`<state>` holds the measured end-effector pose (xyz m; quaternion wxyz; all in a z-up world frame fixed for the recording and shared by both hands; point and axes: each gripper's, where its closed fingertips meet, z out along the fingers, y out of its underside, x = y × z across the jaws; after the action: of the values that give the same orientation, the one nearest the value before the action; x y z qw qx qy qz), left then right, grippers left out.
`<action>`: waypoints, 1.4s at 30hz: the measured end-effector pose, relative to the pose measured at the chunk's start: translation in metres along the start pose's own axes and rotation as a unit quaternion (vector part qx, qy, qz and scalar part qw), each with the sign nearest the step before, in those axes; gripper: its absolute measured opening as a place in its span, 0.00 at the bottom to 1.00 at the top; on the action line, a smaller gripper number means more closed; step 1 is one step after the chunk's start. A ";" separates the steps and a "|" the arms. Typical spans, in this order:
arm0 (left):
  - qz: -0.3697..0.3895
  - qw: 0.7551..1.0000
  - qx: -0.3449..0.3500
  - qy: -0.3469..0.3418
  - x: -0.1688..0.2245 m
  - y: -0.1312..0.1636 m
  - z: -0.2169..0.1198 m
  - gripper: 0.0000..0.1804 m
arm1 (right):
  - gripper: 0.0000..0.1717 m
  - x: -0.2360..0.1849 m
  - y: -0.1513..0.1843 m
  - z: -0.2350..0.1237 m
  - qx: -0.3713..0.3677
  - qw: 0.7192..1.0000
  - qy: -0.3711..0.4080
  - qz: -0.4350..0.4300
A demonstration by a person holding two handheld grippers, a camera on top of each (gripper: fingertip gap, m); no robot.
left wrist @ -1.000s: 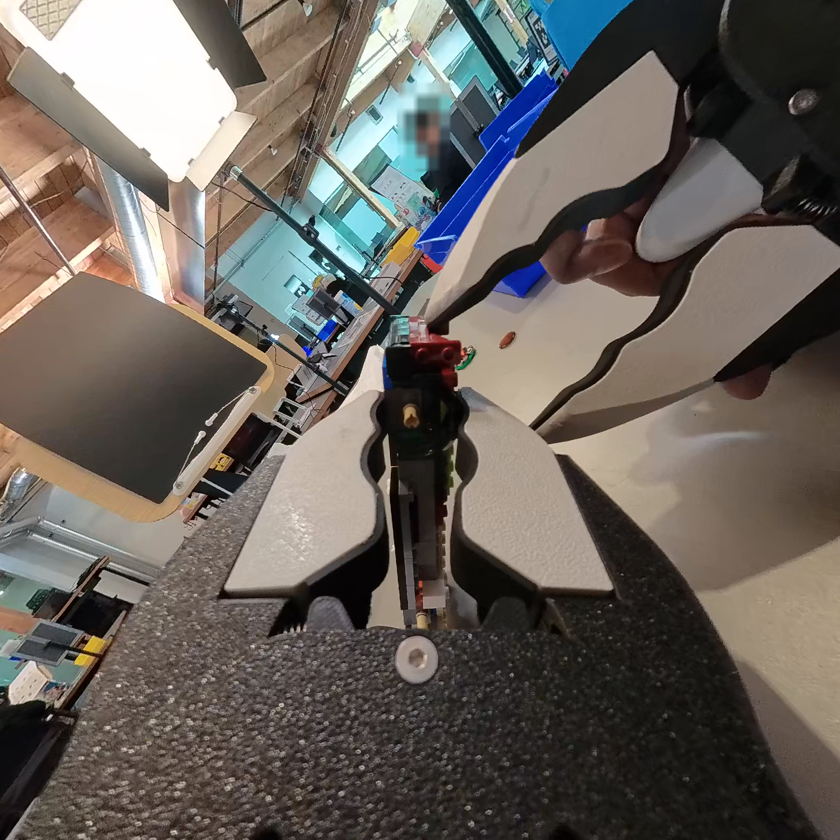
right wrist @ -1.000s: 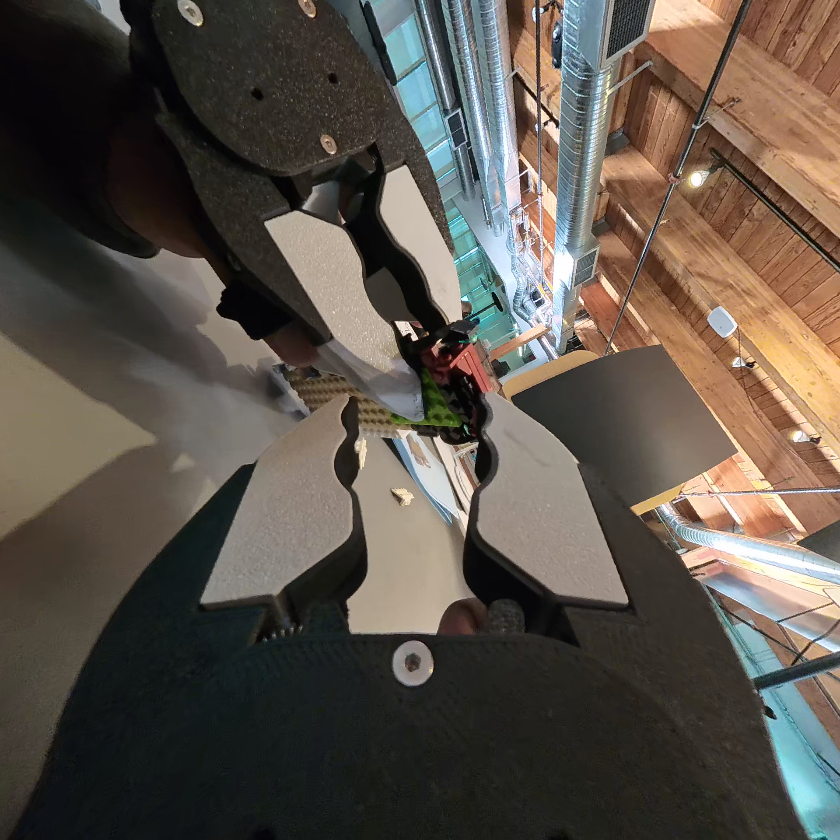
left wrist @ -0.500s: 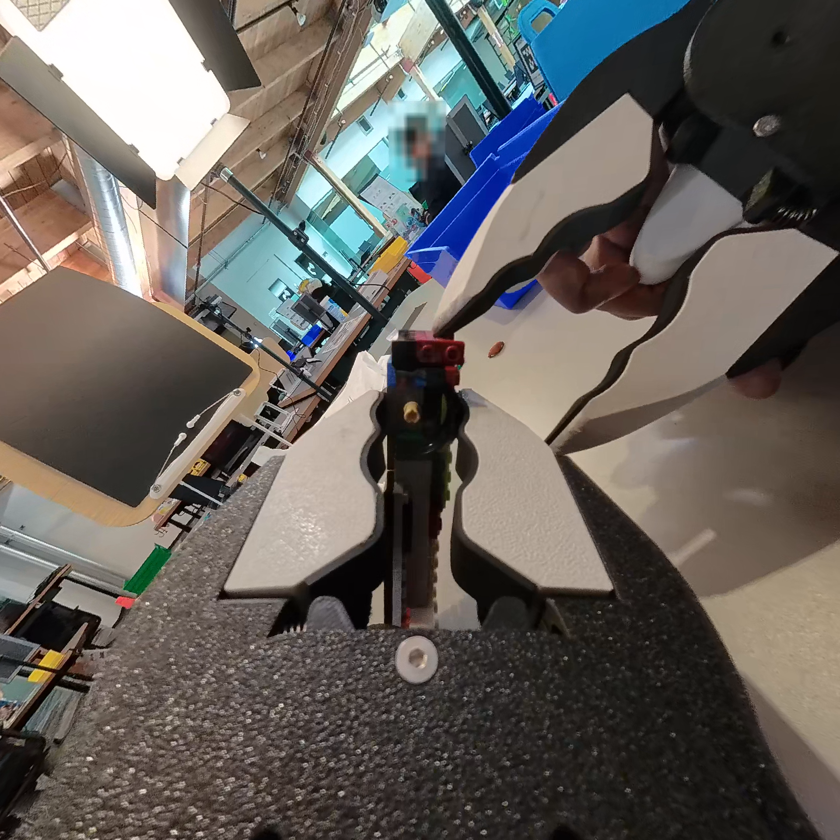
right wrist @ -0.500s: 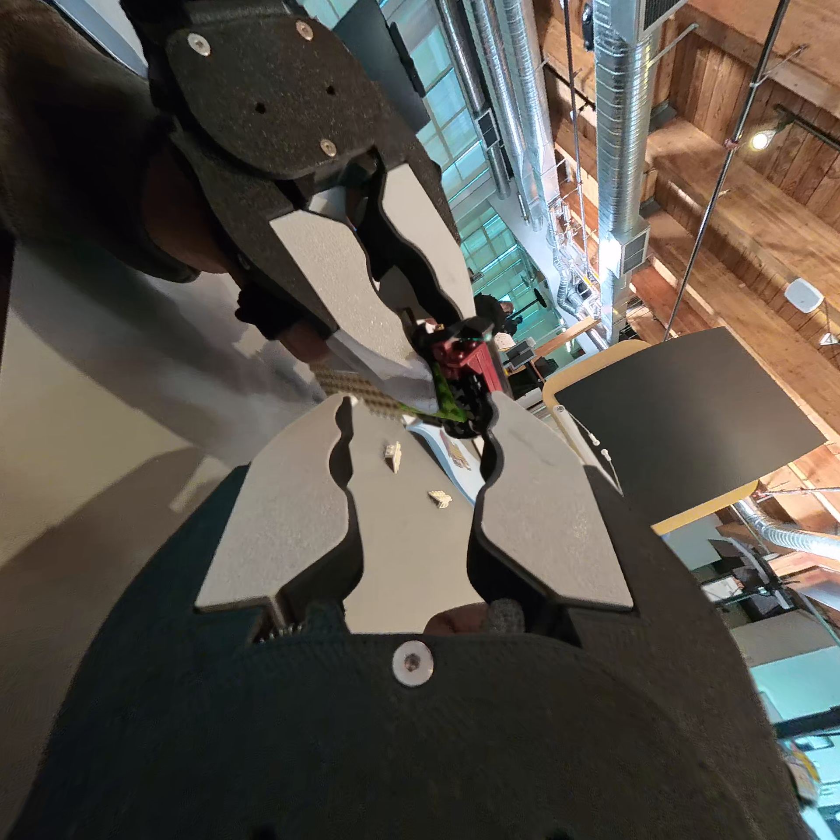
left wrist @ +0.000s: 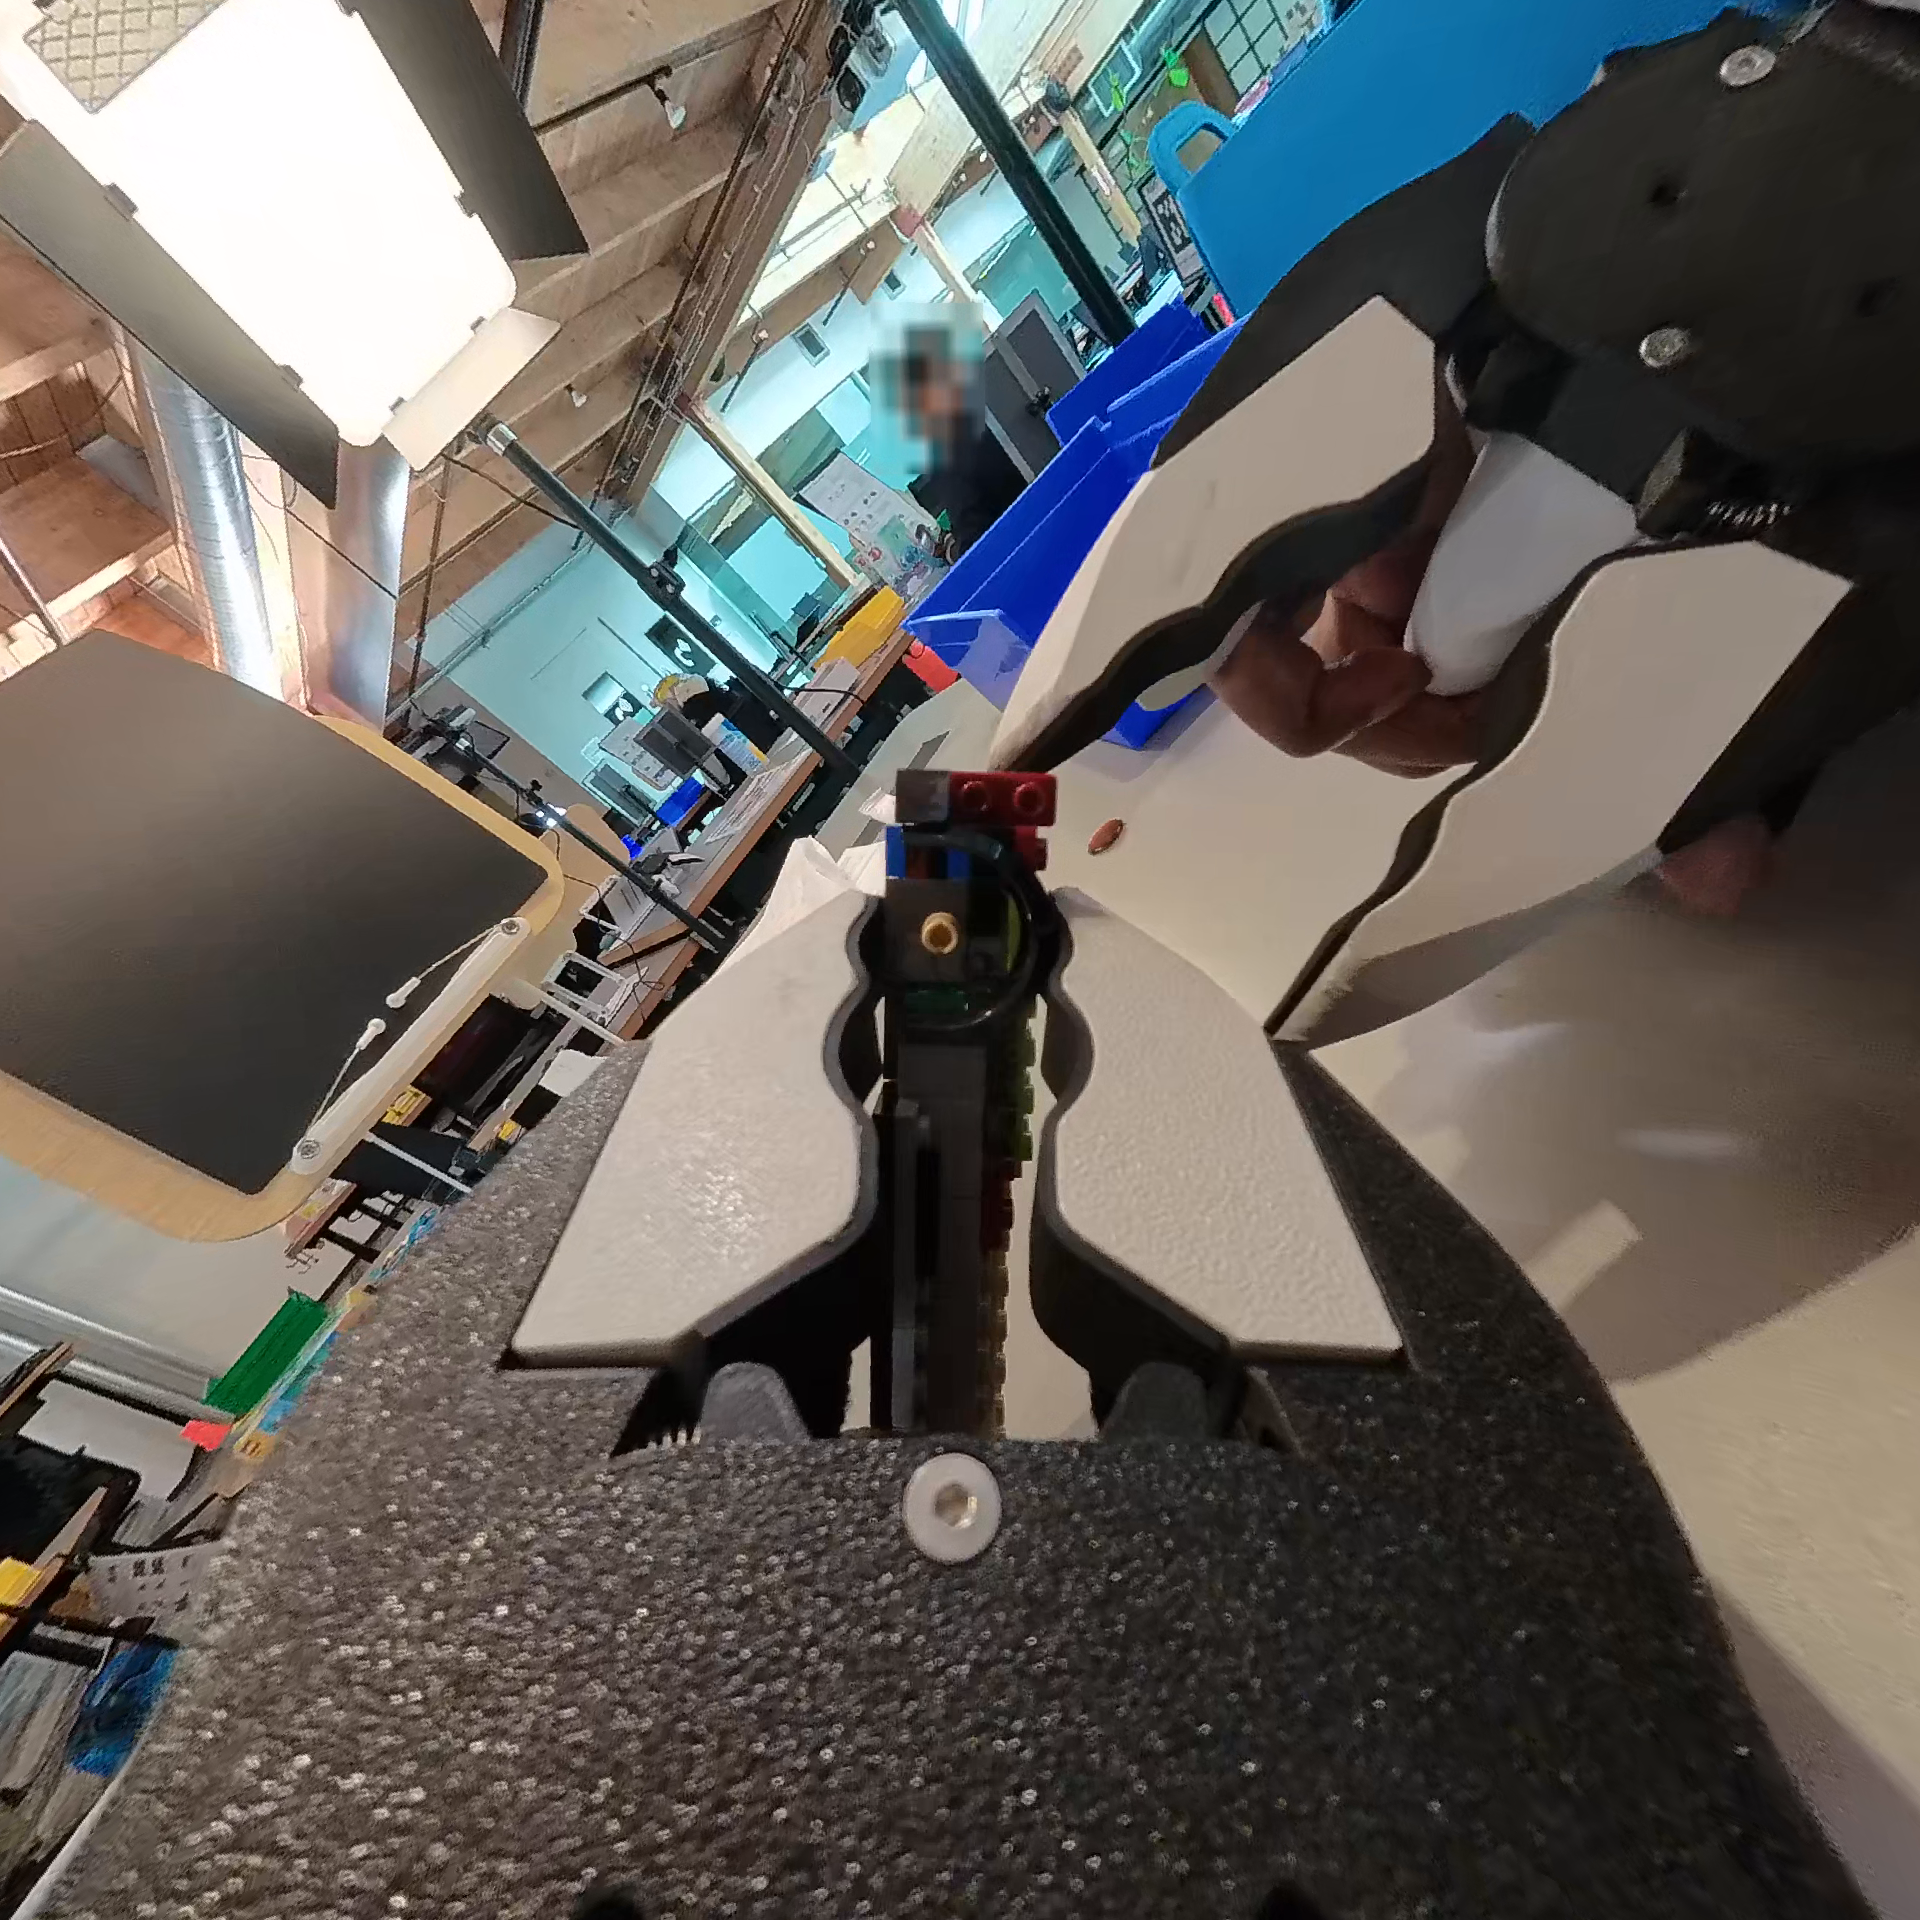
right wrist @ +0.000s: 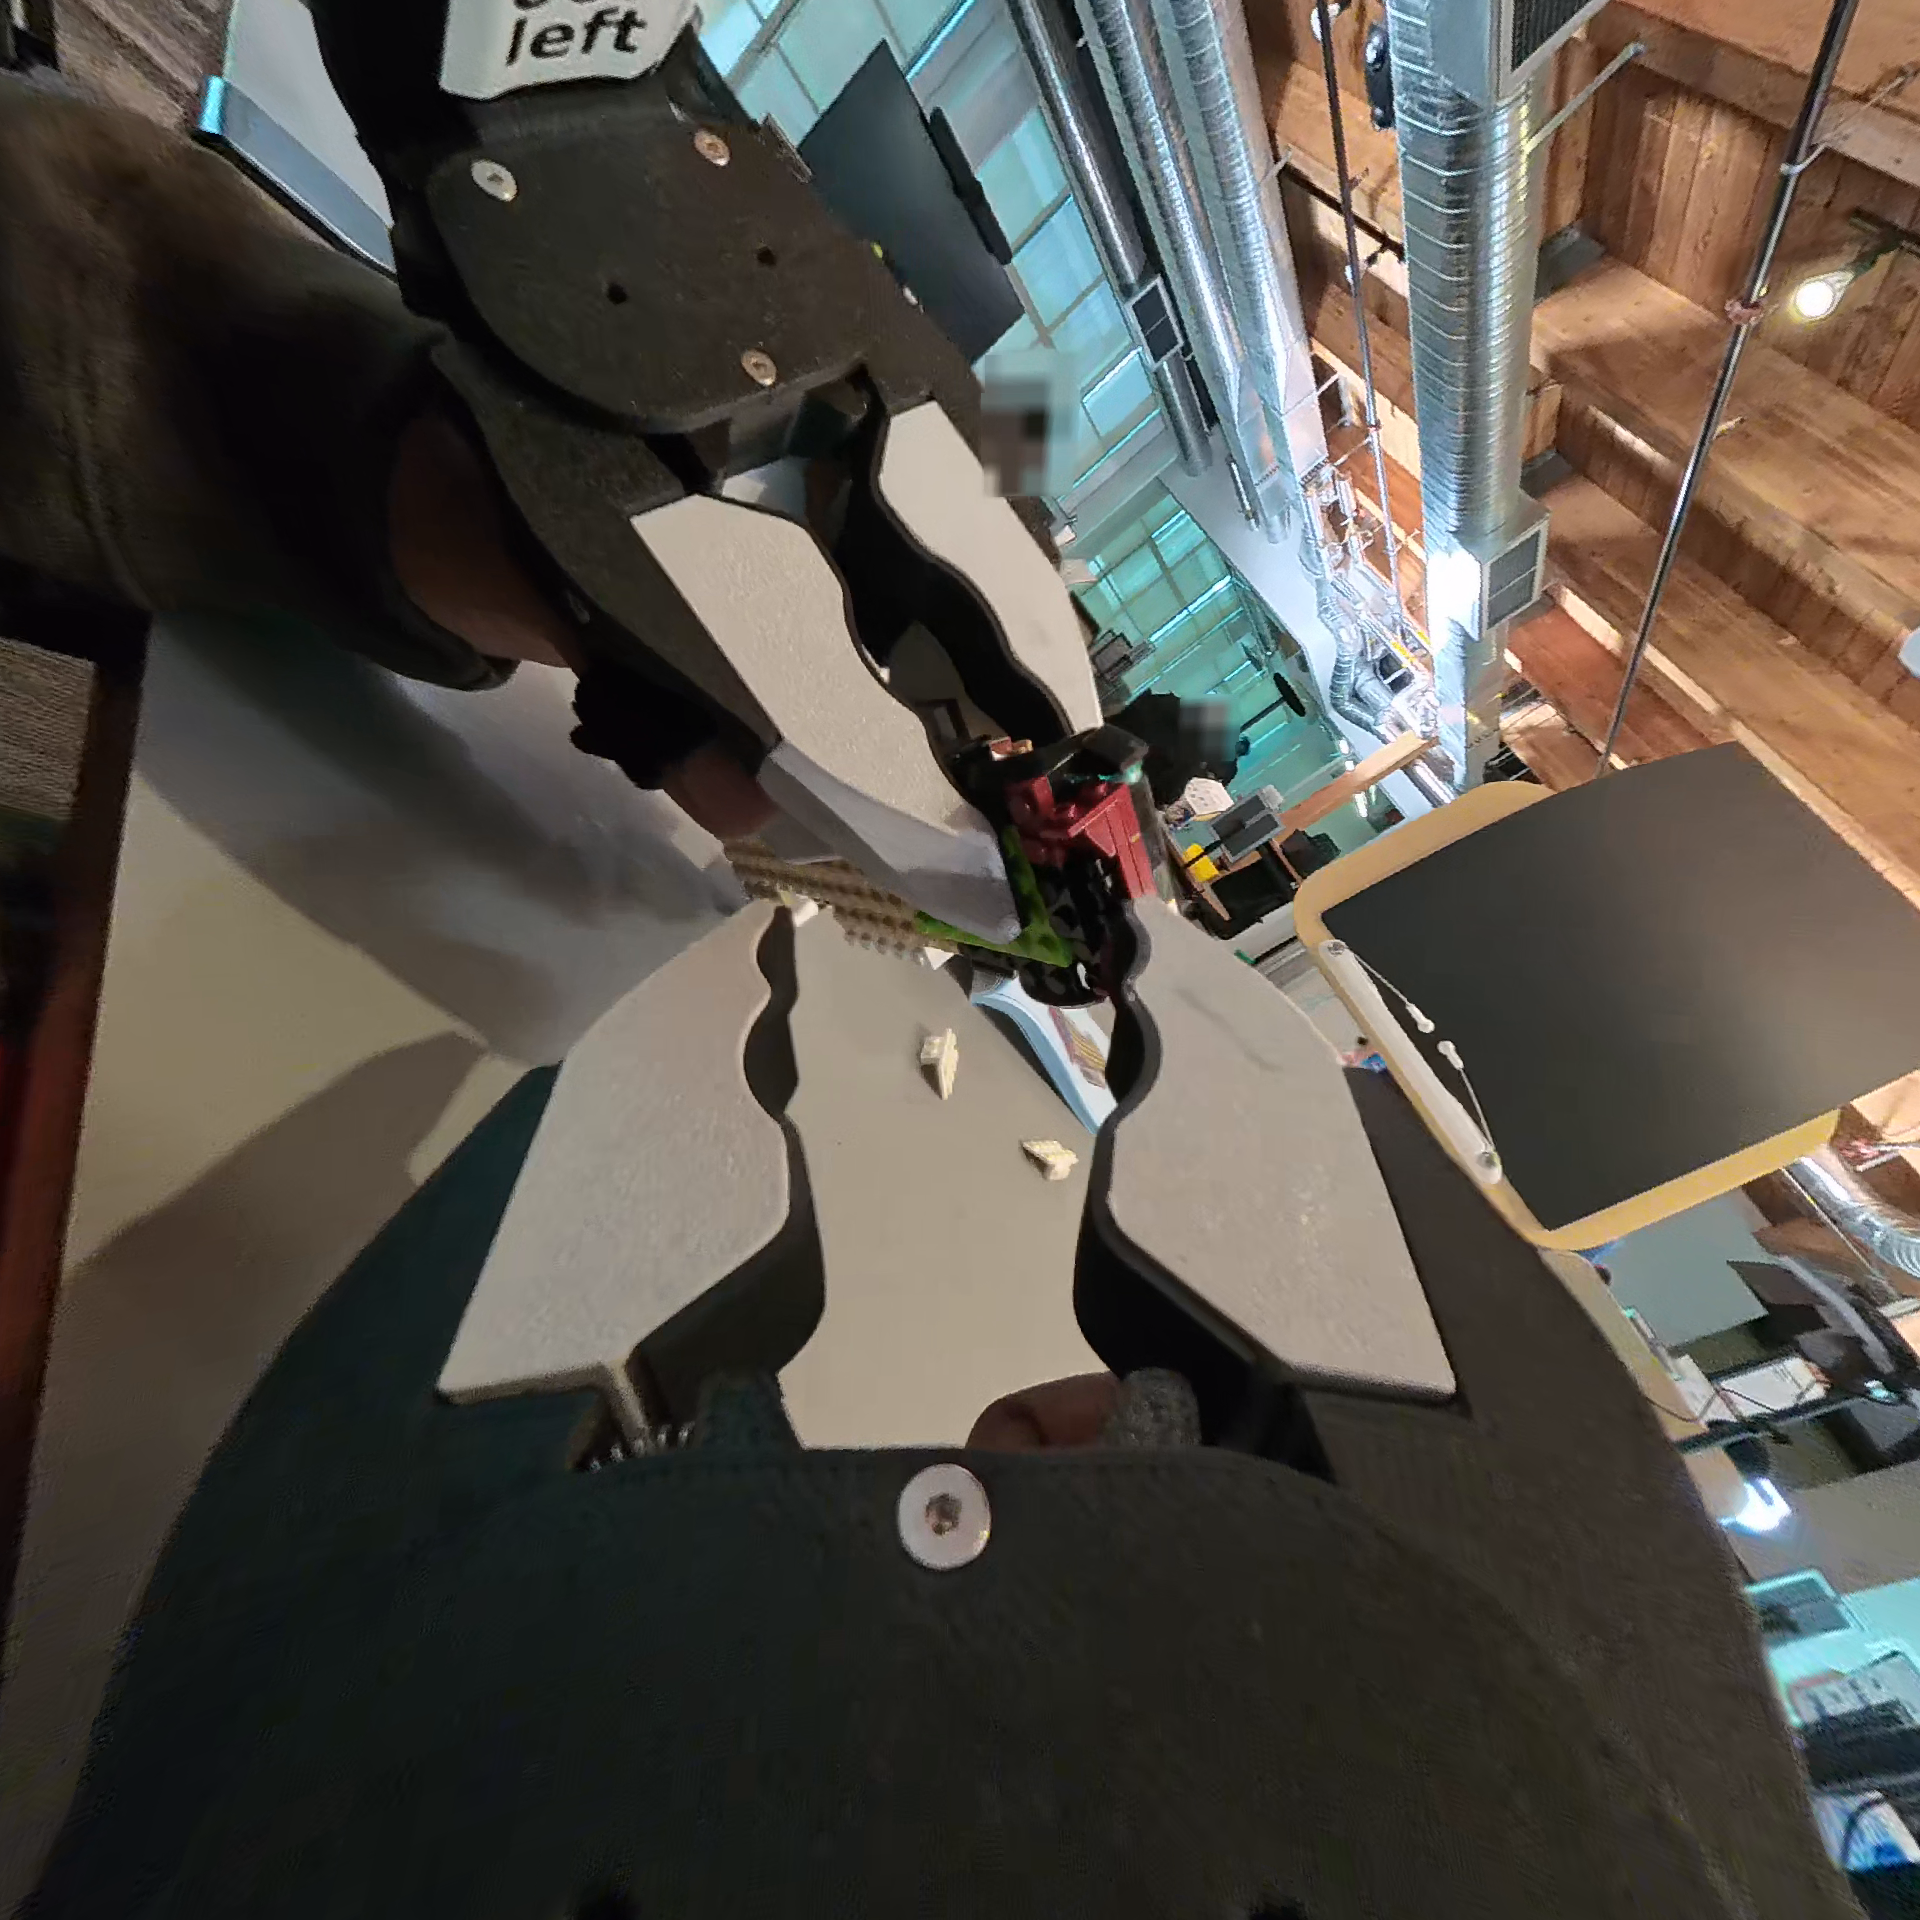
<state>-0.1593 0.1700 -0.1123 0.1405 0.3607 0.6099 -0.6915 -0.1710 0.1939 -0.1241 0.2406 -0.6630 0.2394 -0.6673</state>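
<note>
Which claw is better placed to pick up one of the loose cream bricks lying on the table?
Right. The right claw stands open with nothing between its fingers, and the two cream bricks lie on the table right ahead of it. The left claw is clamped on the brick model.

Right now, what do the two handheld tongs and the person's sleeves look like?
Both tongs match: a rough black speckled body, one silver screw at its centre, two pale grey flat fingers with wavy black-edged inner sides. The left tongs carry a white label on top; a dark sleeve shows behind them. The right tongs show a small spring by a finger root.
</note>
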 end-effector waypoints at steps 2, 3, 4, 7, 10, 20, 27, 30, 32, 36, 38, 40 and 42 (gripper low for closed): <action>-0.002 1.000 0.001 0.003 0.000 0.000 0.000 0.15 | 0.35 -0.001 0.000 0.000 0.000 1.000 -0.006 0.002; -0.003 1.000 0.002 0.004 0.001 0.000 0.000 0.15 | 0.35 -0.002 0.000 -0.001 0.001 1.000 -0.007 0.002; -0.002 1.000 0.002 0.004 0.001 0.000 0.000 0.15 | 0.35 -0.002 0.000 -0.001 0.000 1.000 -0.009 0.002; -0.001 1.000 0.002 0.006 0.001 0.000 0.000 0.15 | 0.36 -0.003 0.000 -0.002 0.001 1.000 -0.017 0.005; 0.004 1.000 -0.002 0.007 0.003 0.001 0.000 0.15 | 0.36 -0.005 0.002 -0.003 -0.002 1.000 -0.028 0.007; 0.045 0.998 -0.028 0.024 0.014 0.008 0.004 0.15 | 0.35 -0.014 0.014 -0.011 -0.022 0.997 -0.070 0.006; 0.017 1.000 0.011 0.012 0.008 -0.005 0.002 0.15 | 0.20 -0.065 0.039 -0.011 -0.101 0.976 -0.180 -0.073; 0.044 0.998 -0.039 -0.003 0.005 0.012 0.004 0.15 | 0.19 -0.029 0.019 -0.014 -0.044 0.993 -0.111 0.004; 0.014 1.000 -0.011 0.000 0.002 0.003 0.002 0.15 | 0.20 -0.019 0.021 -0.015 -0.038 0.993 -0.103 0.038; -0.036 0.999 0.020 -0.007 -0.008 -0.005 -0.003 0.15 | 0.23 -0.013 0.020 -0.008 -0.036 0.996 -0.072 0.048; -0.074 0.996 0.041 -0.011 -0.015 -0.009 -0.006 0.15 | 0.24 -0.006 0.015 -0.003 -0.027 0.996 -0.053 0.070; -0.113 0.992 0.061 -0.015 -0.022 -0.013 -0.010 0.15 | 0.24 0.008 0.011 0.001 -0.015 0.994 -0.020 0.105; -0.154 0.985 0.079 -0.015 -0.029 -0.016 -0.012 0.15 | 0.23 0.020 0.009 0.004 -0.002 0.990 0.003 0.144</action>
<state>-0.1450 0.1780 -0.0810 0.0124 0.2619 0.5997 -0.7560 -0.1667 0.1744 -0.1144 0.3318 -0.6201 0.3346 -0.6272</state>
